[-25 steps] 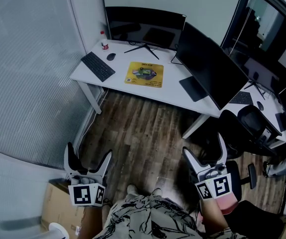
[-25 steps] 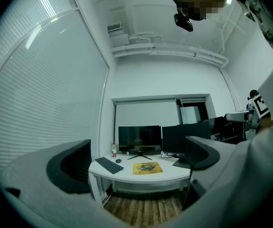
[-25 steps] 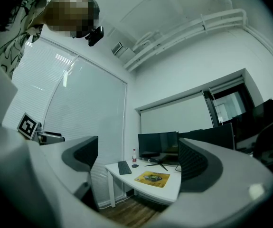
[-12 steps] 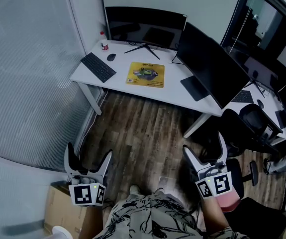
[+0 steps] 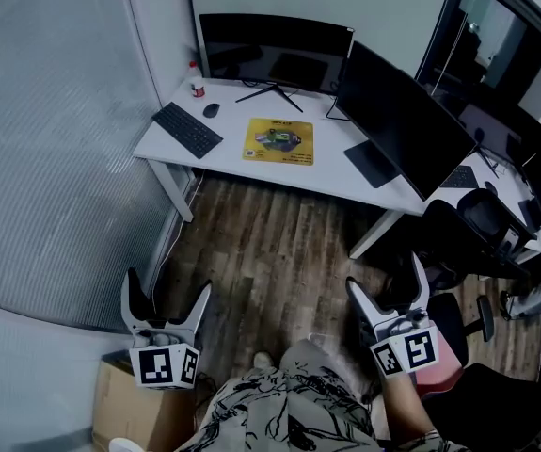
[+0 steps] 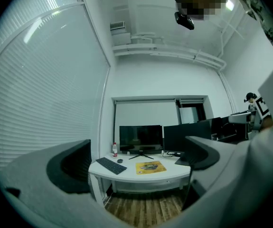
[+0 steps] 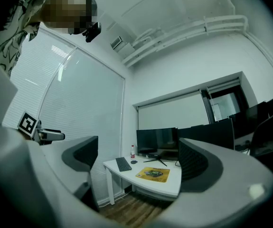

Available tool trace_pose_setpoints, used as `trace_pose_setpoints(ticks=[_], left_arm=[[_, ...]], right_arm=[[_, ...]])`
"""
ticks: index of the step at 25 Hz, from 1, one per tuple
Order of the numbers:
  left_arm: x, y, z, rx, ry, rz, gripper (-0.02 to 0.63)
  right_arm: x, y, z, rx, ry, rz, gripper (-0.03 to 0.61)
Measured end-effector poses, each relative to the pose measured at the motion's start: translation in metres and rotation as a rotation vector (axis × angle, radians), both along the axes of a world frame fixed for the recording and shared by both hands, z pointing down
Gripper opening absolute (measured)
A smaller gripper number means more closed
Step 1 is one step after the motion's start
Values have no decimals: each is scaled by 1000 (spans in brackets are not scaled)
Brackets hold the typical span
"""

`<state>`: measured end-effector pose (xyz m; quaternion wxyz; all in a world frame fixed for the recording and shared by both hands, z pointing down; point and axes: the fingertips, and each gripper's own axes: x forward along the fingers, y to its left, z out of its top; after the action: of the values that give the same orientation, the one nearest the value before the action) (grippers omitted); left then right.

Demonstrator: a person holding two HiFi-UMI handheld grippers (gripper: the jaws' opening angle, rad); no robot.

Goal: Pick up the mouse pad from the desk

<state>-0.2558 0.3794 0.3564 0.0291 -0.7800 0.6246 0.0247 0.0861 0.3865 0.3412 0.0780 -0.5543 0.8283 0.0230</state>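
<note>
Head view: mouse pad (image 5: 278, 141) right of keyboard (image 5: 187, 129); left claw (image 5: 168, 285), right claw (image 5: 386, 273) spread, empty. Likely thin, floppy: pinch one edge.

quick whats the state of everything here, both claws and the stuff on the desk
left claw: open, empty, over the floor, short of the desk
right claw: open, empty, over the floor
mouse pad: flat on the desk, untouched
keyboard: flat, left of the mouse pad
rear monitor: screen dark
side monitor: screen dark
bottle: upright
</note>
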Motion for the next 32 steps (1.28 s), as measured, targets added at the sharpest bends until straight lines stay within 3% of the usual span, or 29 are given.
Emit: trace_pose_setpoints(ticks=[15,32], left_arm=[[-13,-27,14,-29,7,-15,601],[11,-133,11,-24,1,-6,601]], right_arm=[[2,-25,-2,6,2,34,522],[26,-134,-8,24,-18,38,522]])
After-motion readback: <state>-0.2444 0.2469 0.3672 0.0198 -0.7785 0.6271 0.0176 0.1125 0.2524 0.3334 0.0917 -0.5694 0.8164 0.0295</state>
